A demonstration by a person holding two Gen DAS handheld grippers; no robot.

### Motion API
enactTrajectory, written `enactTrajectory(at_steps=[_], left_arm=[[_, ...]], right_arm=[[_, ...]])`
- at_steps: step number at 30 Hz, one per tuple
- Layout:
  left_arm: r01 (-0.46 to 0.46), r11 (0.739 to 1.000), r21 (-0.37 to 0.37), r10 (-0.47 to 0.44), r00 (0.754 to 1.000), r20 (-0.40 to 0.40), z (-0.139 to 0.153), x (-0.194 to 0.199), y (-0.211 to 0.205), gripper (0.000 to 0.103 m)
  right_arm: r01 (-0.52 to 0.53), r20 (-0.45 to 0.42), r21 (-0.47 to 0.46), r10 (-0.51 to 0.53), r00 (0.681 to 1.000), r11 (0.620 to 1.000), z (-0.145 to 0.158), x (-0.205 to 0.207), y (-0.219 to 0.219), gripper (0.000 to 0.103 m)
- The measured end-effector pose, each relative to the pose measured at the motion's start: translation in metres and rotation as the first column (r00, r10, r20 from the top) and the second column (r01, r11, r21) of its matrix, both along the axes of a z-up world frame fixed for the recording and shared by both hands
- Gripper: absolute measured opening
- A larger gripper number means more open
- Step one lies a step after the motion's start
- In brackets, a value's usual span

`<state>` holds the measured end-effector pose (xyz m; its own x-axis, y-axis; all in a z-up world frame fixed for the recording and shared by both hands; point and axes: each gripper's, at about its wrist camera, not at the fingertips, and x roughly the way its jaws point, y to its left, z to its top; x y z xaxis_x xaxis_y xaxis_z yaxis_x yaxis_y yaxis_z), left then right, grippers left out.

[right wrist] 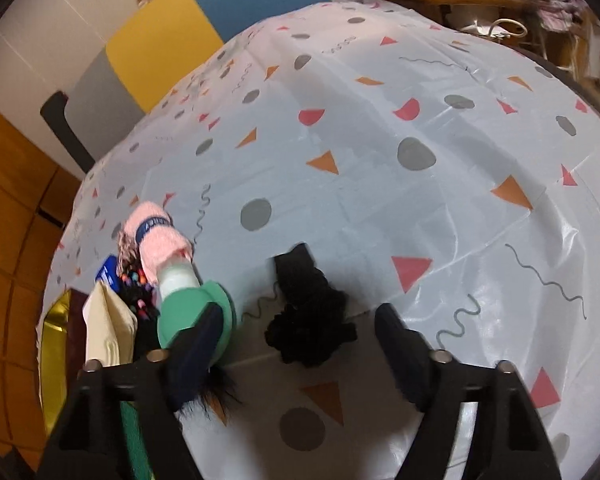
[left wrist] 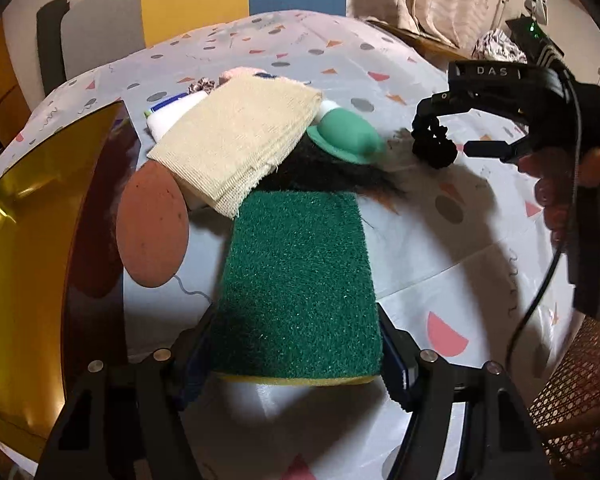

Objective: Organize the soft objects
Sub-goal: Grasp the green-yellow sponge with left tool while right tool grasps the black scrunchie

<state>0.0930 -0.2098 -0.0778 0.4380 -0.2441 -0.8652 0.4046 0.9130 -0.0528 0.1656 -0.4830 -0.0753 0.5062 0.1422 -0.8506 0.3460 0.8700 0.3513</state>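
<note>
On my left camera, going from left to right, I see first the gold tray (left wrist: 24,240) at 9 o'clock, with its dark inner wall toward the table. Next to it lies a brown oval pad (left wrist: 152,224), its left part over the edge of the tray. At about 11 o'clock from the middle a beige cloth (left wrist: 236,140) lies folded on a pile of soft things, and a white roll (left wrist: 172,114) looks out from under its far corner. In the middle my left gripper (left wrist: 296,344) is clamped on a green sponge (left wrist: 300,280); both pads press on its sides, and a yellow layer shows at its lower edge. Just beyond the sponge there is a black furry thing (left wrist: 328,172) with a green hat (left wrist: 346,140) on top. At 2 o'clock I see my right gripper (left wrist: 440,142) with its jaws apart, and a black scrunchie (left wrist: 434,148) hangs by the far finger. On my right camera the same pile sits at 8 o'clock: a pink towel (right wrist: 156,236) with a blue band, then the green hat beside my left finger (right wrist: 192,356). The scrunchie lies in the middle between the two fingers, and neither pad presses on it; I cannot tell whether it rests on the tablecloth (right wrist: 380,160). The right finger (right wrist: 404,344) stands apart from it at 5 o'clock.
</note>
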Motion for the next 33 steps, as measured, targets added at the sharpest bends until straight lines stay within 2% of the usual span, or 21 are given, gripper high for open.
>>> enactTrajectory(at_steps=[4,9,10,12,13,14,17,20,24,33], left_arm=[[-0.027,0.999,0.028,0.027,1.0,-0.012,-0.004,0.005,0.0,0.071],[-0.008,0.998,0.069,0.009,1.0,-0.013,-0.008,0.011,-0.009,0.071],[-0.006,0.998,0.067,0.007,1.0,-0.014,-0.008,0.012,-0.01,0.071],[-0.008,0.999,0.037,0.009,1.0,-0.022,-0.006,0.011,-0.008,0.071],[-0.014,1.0,0.016,0.014,1.0,-0.021,-0.004,0.01,-0.006,0.071],[-0.021,1.0,0.001,0.021,1.0,-0.017,-0.003,0.01,-0.004,0.071],[-0.033,0.999,0.011,0.033,0.999,-0.01,-0.002,0.014,-0.003,0.072],[-0.042,0.999,0.018,0.043,0.999,-0.014,-0.001,0.019,-0.007,0.071],[-0.046,0.998,0.05,0.045,0.999,0.02,0.0,0.024,-0.012,0.07],[-0.003,0.997,-0.076,0.005,1.0,0.027,0.023,-0.006,0.018,0.069]], right_arm=[[-0.02,-0.021,-0.122,0.018,1.0,0.992,-0.003,0.009,0.008,0.079],[-0.104,-0.102,-0.249,0.081,0.991,0.963,-0.019,0.024,0.023,0.077],[-0.118,-0.114,-0.265,0.09,0.989,0.957,-0.022,0.024,0.025,0.072],[-0.148,-0.138,-0.307,0.11,0.984,0.94,-0.025,0.023,0.029,0.042],[-0.153,-0.142,-0.331,0.112,0.984,0.931,-0.023,0.022,0.029,0.034],[-0.151,-0.142,-0.325,0.11,0.984,0.933,-0.023,0.022,0.027,0.026],[-0.111,-0.126,-0.249,0.081,0.989,0.962,-0.021,0.017,0.017,0.023],[-0.091,-0.12,-0.202,0.067,0.991,0.975,-0.02,0.014,0.011,0.021],[-0.079,-0.108,-0.183,0.06,0.992,0.98,-0.02,0.014,0.008,0.017],[-0.045,-0.056,-0.127,0.038,0.998,0.991,-0.007,0.005,0.006,0.016]])
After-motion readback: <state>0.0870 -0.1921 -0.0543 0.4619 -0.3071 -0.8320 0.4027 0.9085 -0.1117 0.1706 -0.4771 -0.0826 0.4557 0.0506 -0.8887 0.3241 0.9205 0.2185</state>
